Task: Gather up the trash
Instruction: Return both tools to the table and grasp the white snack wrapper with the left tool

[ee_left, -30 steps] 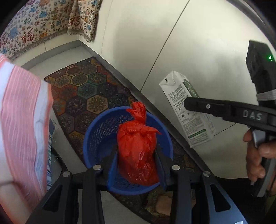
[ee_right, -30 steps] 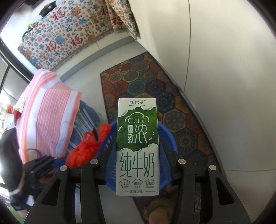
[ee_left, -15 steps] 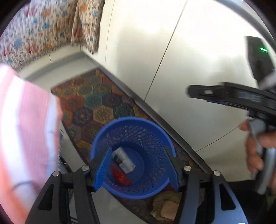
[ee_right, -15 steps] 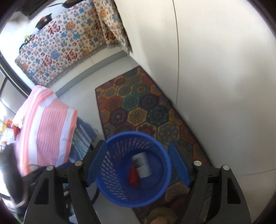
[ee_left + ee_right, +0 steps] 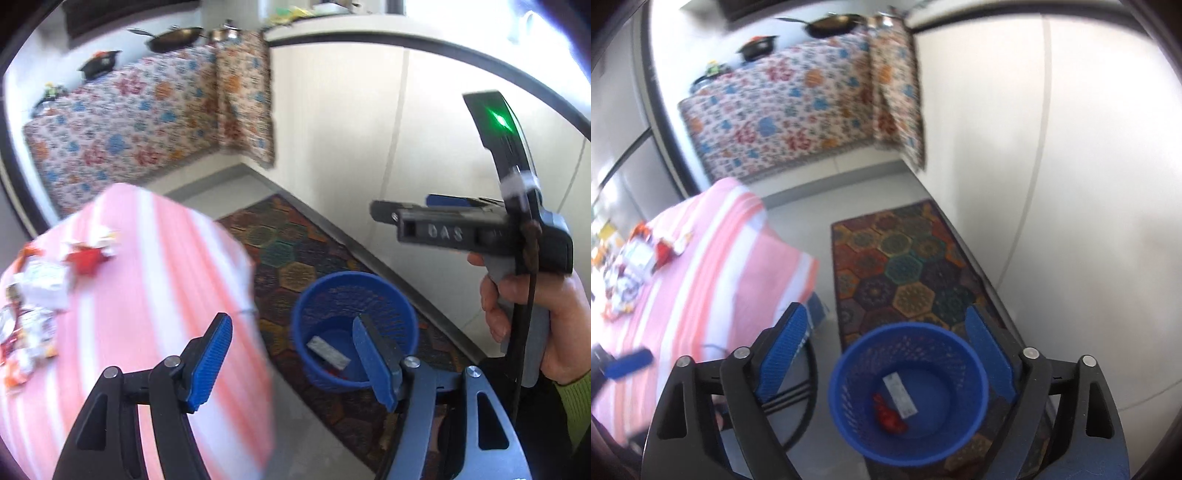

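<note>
Both hand-held grippers hang empty, their blue pads spread wide apart, a second after each was clamped on a piece of rubbish over the blue mesh bin (image 5: 908, 395). The left gripper (image 5: 295, 354) has let go of the knotted red bag (image 5: 889, 415), and the right gripper (image 5: 886, 354) has released the milk carton (image 5: 900, 394); both pieces now lie on the bin's floor, the carton flat and the bag touching it on the side nearer the table. The bin stands just below and ahead of the right gripper's pads, on the patterned rug (image 5: 905, 266) beside the white wall.

Since the drop, both cameras have swung up, bringing the pink striped tablecloth (image 5: 147, 288) into sight ahead and to the left of the left gripper. That suggests one round of collecting is done and the next is about to start.

The count: two grippers, two items in one bin, one rug. On the cloth, well ahead and left of the pads, lies a loose cluster of wrappers (image 5: 33, 295), including a red one (image 5: 86, 258); blur makes an exact number impossible, though at least three look separate.
</note>
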A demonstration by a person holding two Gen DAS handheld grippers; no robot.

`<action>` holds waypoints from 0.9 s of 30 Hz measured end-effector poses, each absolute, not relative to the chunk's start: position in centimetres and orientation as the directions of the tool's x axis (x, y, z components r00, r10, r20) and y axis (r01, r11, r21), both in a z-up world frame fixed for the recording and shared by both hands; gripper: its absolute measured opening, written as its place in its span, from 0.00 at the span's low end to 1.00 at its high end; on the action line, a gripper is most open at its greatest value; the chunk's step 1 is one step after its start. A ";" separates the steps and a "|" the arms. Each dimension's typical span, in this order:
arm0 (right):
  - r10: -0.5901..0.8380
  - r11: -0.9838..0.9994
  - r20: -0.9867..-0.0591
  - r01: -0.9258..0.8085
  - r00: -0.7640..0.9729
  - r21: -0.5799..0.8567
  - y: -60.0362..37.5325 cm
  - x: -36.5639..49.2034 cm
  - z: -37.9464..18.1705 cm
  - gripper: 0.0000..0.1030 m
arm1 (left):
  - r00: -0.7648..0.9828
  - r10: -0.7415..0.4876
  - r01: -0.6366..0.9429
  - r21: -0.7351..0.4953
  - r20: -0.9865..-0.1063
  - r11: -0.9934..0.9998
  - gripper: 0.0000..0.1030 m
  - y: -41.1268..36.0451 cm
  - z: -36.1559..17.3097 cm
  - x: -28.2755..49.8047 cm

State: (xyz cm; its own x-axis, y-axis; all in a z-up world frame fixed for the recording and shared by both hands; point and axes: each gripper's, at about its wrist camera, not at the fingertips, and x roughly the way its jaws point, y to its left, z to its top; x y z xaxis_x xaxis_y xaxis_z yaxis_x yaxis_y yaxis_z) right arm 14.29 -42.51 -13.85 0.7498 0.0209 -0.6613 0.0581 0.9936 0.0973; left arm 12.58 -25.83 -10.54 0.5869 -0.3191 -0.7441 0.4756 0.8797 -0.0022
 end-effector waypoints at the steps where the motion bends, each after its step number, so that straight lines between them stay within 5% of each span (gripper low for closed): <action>1: 0.022 0.996 -0.653 0.042 0.757 0.082 -41.6 14.4 -13.7 0.88 | 0.600 -0.306 0.456 0.003 -0.739 0.890 0.68 -24.8 -10.2 12.5; 10: 0.193 0.979 -0.628 -0.190 0.754 0.072 -30.0 14.8 -14.3 0.90 | 0.631 -0.157 0.278 0.032 -0.760 0.960 0.68 -13.5 -11.7 12.7; 19: 0.352 0.887 -0.725 -0.459 0.591 0.057 -16.5 14.3 -18.7 0.90 | 0.596 0.054 0.016 0.080 -0.801 0.997 0.69 0.8 -15.2 12.8; 23: 0.313 0.876 -0.737 -0.481 0.600 -0.020 -13.5 13.9 -19.8 0.96 | 0.594 0.037 -0.048 0.010 -0.804 0.999 0.84 5.2 -15.7 12.8; 27: 0.295 0.876 -0.731 -0.479 0.616 -0.050 -12.7 14.0 -20.0 1.00 | 0.600 0.044 -0.111 -0.029 -0.799 0.993 0.84 8.5 -15.7 12.9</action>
State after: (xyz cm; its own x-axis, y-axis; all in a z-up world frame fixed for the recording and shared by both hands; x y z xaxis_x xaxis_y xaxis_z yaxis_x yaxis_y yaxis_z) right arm 13.95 -12.74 -20.02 0.6158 0.2948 -0.7307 -0.4792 0.8762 -0.0503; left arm 12.93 8.51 -15.73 0.5997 0.0438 -0.7990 -0.1107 0.9934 -0.0286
